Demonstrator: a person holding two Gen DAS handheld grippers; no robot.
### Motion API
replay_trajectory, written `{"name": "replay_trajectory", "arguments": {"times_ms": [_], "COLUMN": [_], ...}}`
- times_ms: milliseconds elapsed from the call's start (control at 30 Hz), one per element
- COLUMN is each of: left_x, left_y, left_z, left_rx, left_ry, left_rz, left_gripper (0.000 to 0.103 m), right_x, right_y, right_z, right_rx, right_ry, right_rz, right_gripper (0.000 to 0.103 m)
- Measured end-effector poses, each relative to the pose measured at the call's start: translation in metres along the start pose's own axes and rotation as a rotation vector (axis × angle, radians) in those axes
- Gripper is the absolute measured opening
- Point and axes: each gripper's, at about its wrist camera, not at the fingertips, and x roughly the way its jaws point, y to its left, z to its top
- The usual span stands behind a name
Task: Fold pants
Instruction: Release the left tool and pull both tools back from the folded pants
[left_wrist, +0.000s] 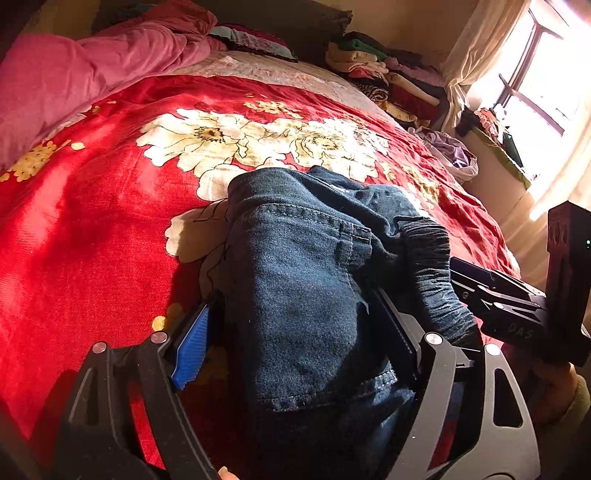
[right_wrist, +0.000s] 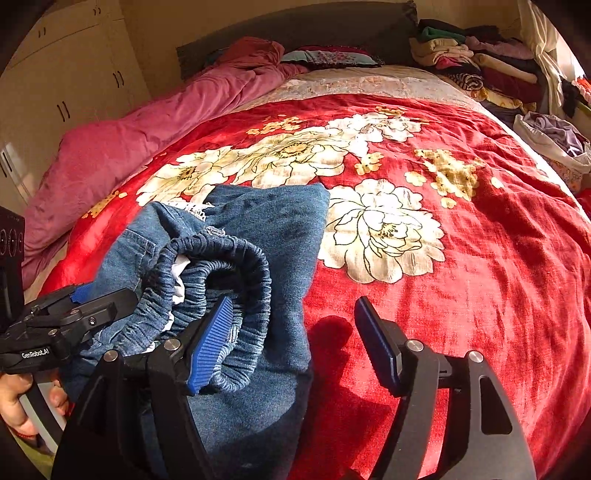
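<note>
Dark blue denim pants (left_wrist: 299, 280) lie bunched on the red floral blanket (left_wrist: 92, 221). They also show in the right wrist view (right_wrist: 258, 229), with the gathered elastic waistband (right_wrist: 236, 266) curled up. My left gripper (left_wrist: 295, 332) is wide open, with the bunched denim lying between its fingers. In the right wrist view the left gripper (right_wrist: 79, 295) sits at the pants' left side. My right gripper (right_wrist: 291, 332) is open; its left blue pad (right_wrist: 210, 347) rests against the waistband, and nothing is clamped. It shows at the right edge of the left wrist view (left_wrist: 498, 295).
A pink quilt (right_wrist: 110, 147) lies along the bed's left side. Stacked folded clothes (right_wrist: 476, 62) sit at the far right corner by the headboard. A bag of clothes (right_wrist: 554, 140) lies at the bed's right edge, near a sunlit window (left_wrist: 543, 74). Wardrobe doors (right_wrist: 62, 74) stand at left.
</note>
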Motion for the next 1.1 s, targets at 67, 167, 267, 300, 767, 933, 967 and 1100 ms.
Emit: {"name": "replay_trajectory", "arguments": {"times_ms": [67, 167, 267, 300, 767, 933, 967, 1100], "left_x": [-0.006, -0.016, -0.026, -0.029, -0.090, -0.107, -0.110, -0.122], "left_y": [-0.003, -0.007, -0.011, -0.012, -0.034, -0.039, -0.041, -0.046], "left_z": [-0.001, -0.003, -0.005, -0.006, -0.022, -0.028, -0.029, -0.038], "left_rx": [0.006, 0.015, 0.018, 0.021, 0.077, 0.088, 0.092, 0.109], "left_ry": [-0.009, -0.028, -0.043, -0.050, -0.136, -0.164, -0.167, -0.175], "left_rz": [0.002, 0.001, 0.003, 0.004, 0.049, 0.055, 0.057, 0.062], "left_gripper": [0.078, 0.079, 0.084, 0.085, 0.093, 0.093, 0.093, 0.093], "right_x": [-0.009, -0.023, -0.038, -0.043, -0.111, -0.130, -0.134, -0.148], "right_y": [0.003, 0.006, 0.005, 0.006, 0.024, 0.032, 0.034, 0.040], "right_z": [-0.002, -0.005, -0.007, -0.008, -0.026, -0.031, -0.032, -0.041], "right_rx": [-0.014, -0.026, -0.010, -0.006, -0.082, -0.105, -0.109, -0.119], "right_ry": [-0.020, -0.046, -0.074, -0.084, -0.236, -0.277, -0.286, -0.316], "right_rz": [-0.005, 0.000, 0.006, 0.005, -0.059, -0.055, -0.061, -0.068], "right_gripper": [0.077, 0.078, 0.080, 0.080, 0.098, 0.098, 0.098, 0.098]}}
